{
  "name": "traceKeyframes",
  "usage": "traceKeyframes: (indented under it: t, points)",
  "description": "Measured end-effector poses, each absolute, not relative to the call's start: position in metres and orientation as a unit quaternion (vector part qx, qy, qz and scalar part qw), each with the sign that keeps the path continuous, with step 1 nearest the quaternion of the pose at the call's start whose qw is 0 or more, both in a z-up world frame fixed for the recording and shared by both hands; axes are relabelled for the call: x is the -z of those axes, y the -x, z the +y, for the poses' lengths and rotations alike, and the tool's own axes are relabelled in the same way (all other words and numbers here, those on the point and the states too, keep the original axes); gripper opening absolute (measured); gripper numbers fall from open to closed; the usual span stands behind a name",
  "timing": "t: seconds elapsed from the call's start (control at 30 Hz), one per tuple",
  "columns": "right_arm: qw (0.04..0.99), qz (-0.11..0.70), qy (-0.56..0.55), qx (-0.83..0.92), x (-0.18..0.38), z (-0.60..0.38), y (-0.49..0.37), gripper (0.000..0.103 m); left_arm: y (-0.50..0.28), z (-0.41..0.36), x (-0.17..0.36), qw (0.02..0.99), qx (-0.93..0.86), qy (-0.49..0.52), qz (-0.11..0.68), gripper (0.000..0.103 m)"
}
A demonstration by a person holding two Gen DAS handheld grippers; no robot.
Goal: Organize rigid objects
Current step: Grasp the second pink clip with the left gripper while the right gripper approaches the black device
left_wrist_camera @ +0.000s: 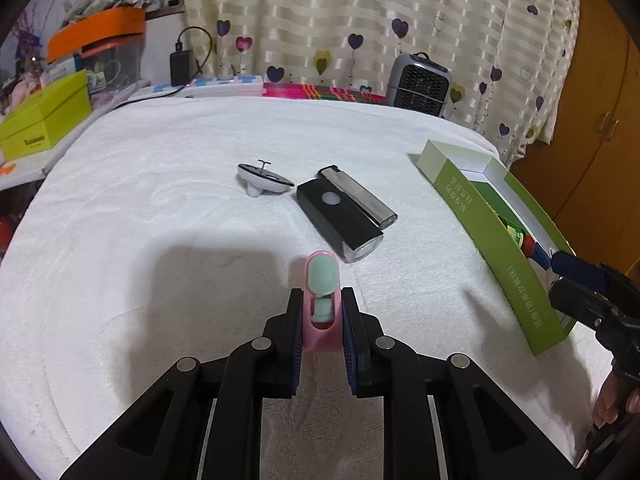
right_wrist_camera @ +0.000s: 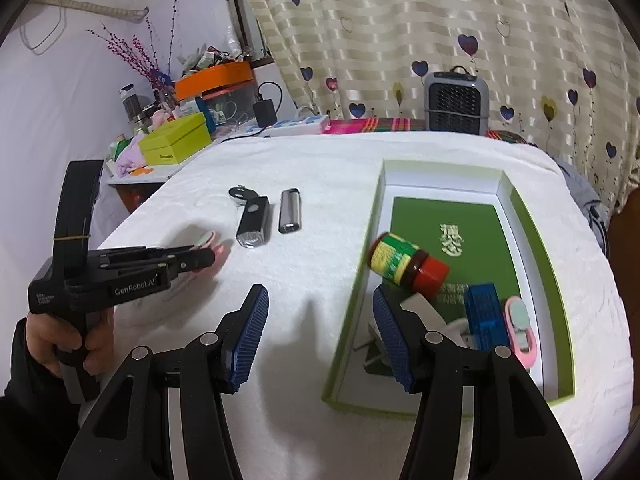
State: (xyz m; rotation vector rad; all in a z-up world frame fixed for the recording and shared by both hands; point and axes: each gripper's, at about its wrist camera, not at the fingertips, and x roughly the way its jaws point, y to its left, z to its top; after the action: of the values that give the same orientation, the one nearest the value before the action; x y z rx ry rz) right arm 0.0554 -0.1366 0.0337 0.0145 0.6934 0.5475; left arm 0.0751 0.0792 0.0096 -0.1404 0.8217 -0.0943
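backdrop: cream striped curtain (right_wrist_camera: 400,40) with little hearts all over, runs across the far side
right: wooden cabinet doors (left_wrist_camera: 592,120)
left: plain pale wall (right_wrist_camera: 60,100), cluttered side table (right_wrist_camera: 136,178) under it
surface: fluffy white towel (left_wrist_camera: 180,200)
far edge: small grey fan heater (right_wrist_camera: 456,102)

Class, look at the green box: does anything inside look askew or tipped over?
Yes. The red-capped bottle lies on its side, slanted across the green box instead of standing upright. Nothing looks spilled.

"GenRobot.AI" on left tool (right_wrist_camera: 208,256)
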Motion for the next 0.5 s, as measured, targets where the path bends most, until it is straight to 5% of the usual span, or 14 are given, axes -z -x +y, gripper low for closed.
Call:
traceKeyframes:
  t: [0.5]
  points:
    - [0.892,0.346,0.038,-0.290,-0.038,-0.073,-0.082,0.056,-0.069,0.101,-0.012,0.918,0.030,0.097,0.384,0.017]
